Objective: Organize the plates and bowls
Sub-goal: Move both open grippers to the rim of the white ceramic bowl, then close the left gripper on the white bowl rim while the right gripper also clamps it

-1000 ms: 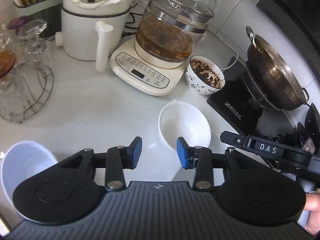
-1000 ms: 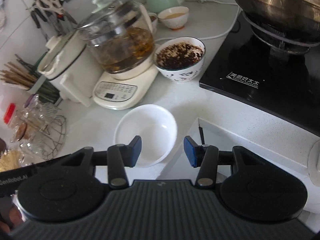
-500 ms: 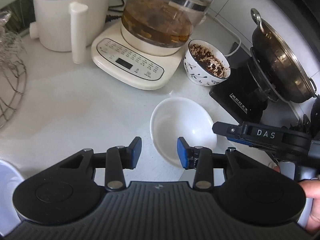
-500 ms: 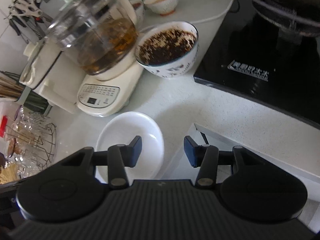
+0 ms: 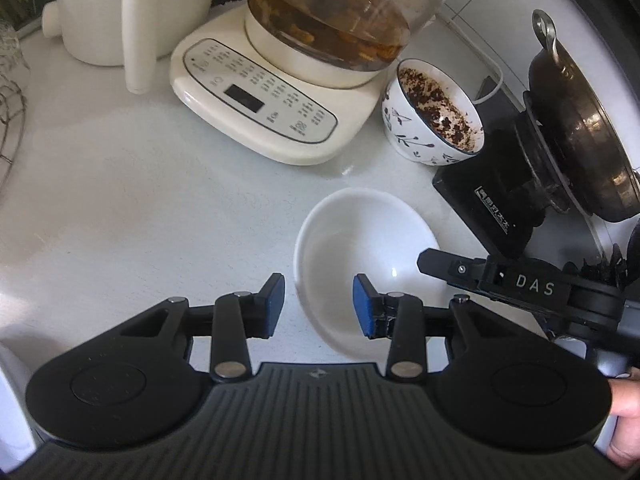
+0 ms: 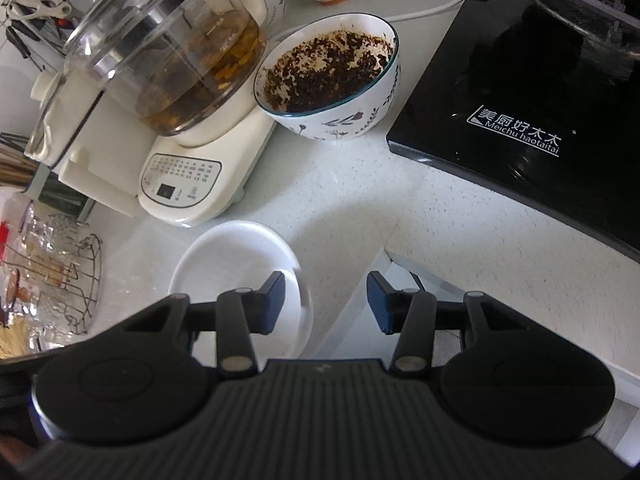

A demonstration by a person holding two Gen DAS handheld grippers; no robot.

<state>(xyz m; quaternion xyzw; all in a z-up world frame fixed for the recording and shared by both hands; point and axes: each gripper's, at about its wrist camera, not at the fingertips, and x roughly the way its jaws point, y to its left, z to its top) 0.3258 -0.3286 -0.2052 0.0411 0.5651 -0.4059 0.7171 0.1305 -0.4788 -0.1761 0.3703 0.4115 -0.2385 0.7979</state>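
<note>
Left wrist view shows the left hand-held gripper (image 5: 319, 305) low over the white desk (image 5: 140, 208), its blue pads apart with nothing between them. The empty white bowl (image 5: 360, 240) sits on the desk just ahead — its near rim now lies between the two pads, where a second ago it was well in front of them. The right hand-held gripper (image 6: 326, 303) has come down too, and its jaws have just closed a little, but they are apart and hold nothing; its left pad hangs over the inside of the white bowl and the right pad is outside the rim. In the left wrist view its black finger reaches over the bowl's right side. Both have moved closer to the bowl, so I think a grab on its rim comes next. The flowered bowl (image 6: 328, 80) with dark crumbs stands farther back, beside the glass kettle (image 5: 332, 20) and the black cooktop (image 6: 540, 100).
</note>
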